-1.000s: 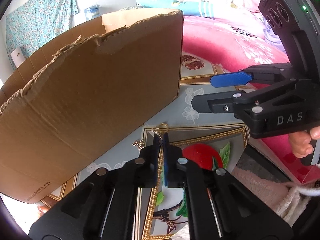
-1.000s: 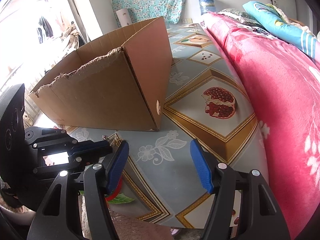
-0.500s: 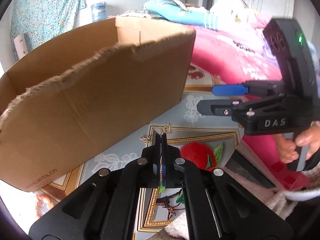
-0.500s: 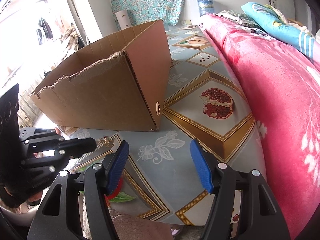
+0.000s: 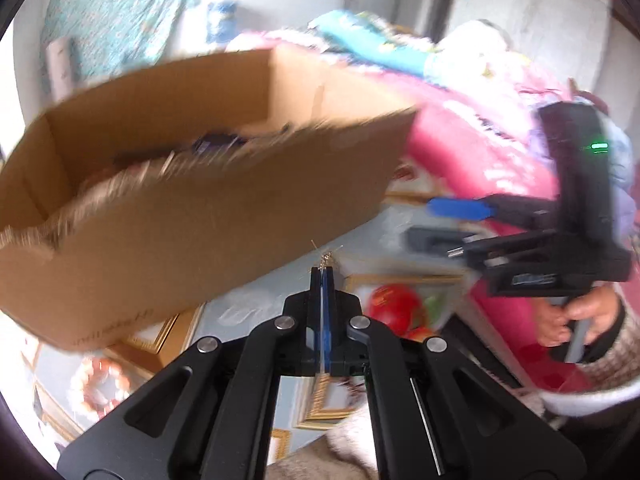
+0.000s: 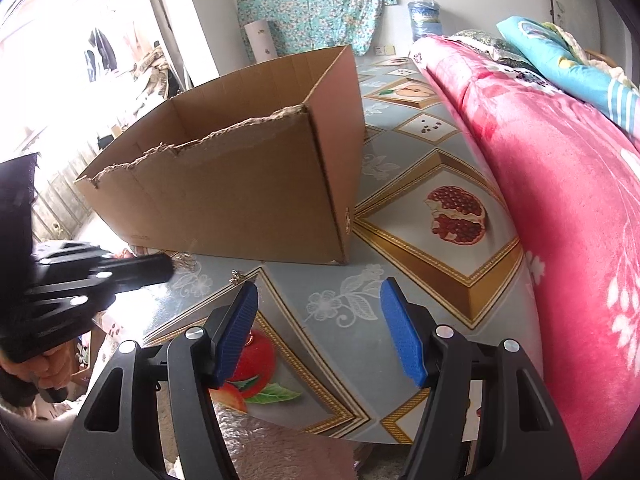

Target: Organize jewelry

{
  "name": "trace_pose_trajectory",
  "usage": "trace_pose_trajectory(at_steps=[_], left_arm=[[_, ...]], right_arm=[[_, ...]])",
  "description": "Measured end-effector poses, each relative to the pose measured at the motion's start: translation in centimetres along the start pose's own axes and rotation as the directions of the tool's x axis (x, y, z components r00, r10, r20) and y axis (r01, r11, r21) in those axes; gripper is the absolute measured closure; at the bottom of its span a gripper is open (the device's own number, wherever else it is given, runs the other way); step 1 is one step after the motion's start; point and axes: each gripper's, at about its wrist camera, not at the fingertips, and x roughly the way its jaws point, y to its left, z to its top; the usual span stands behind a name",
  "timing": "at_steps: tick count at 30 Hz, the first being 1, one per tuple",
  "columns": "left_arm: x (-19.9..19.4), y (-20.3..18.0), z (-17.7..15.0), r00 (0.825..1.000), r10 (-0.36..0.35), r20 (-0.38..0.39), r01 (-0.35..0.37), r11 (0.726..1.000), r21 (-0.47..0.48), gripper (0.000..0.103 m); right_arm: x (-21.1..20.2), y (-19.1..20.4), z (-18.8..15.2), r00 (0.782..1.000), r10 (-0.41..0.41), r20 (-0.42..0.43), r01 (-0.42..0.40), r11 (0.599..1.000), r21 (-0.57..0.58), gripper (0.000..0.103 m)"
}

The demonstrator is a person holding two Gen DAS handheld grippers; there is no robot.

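**Lifted toward the box rim, gold piece in the pinch**

Raised and rolled since a second back: left gripper (image 5: 322, 276), now looking over the torn rim of the brown cardboard box (image 5: 200, 220) instead of facing its side wall. Clamped tight on a thin gold piece of jewellery (image 5: 327, 257), which pokes out just past the tips, clear of the fruit-patterned tiled floor (image 6: 400, 280). No change at the right gripper (image 6: 318, 312): blue pads wide apart, nothing between, hovering over the floor near the box's front corner.

Step in hand, by judgement: carrying the piece to the box. Next: clear the ragged rim, pause over the inside, then release.

Also lying on the floor before the box's near wall: a second small gold piece (image 6: 237, 277), probably the following pick.
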Motion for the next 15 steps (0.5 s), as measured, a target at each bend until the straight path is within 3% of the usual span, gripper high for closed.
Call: trace_pose_trajectory(at_steps=[5,10,15], left_arm=[[-0.7,0.5,-0.4,1.0,0.008,0.023,-0.009,1.0,0.009,0.103],[-0.2,0.6,-0.8,1.0,0.015,0.018,-0.015,1.0,-0.001,0.103],[-0.4,0.9,-1.0,0.999,0.015,0.029,-0.015,1.0,-0.004,0.103]], right_arm=[[-0.4,1.1,-0.4,0.999,0.033,0.0,-0.033,0.999,-0.041,0.042],[0.2,2.8,-1.0,0.996,0.079,-0.04,-0.083,0.993,-0.088,0.063],[1.1,4.3,-1.7,0.993,0.091,-0.082,-0.1,0.988,-0.115,0.076]])
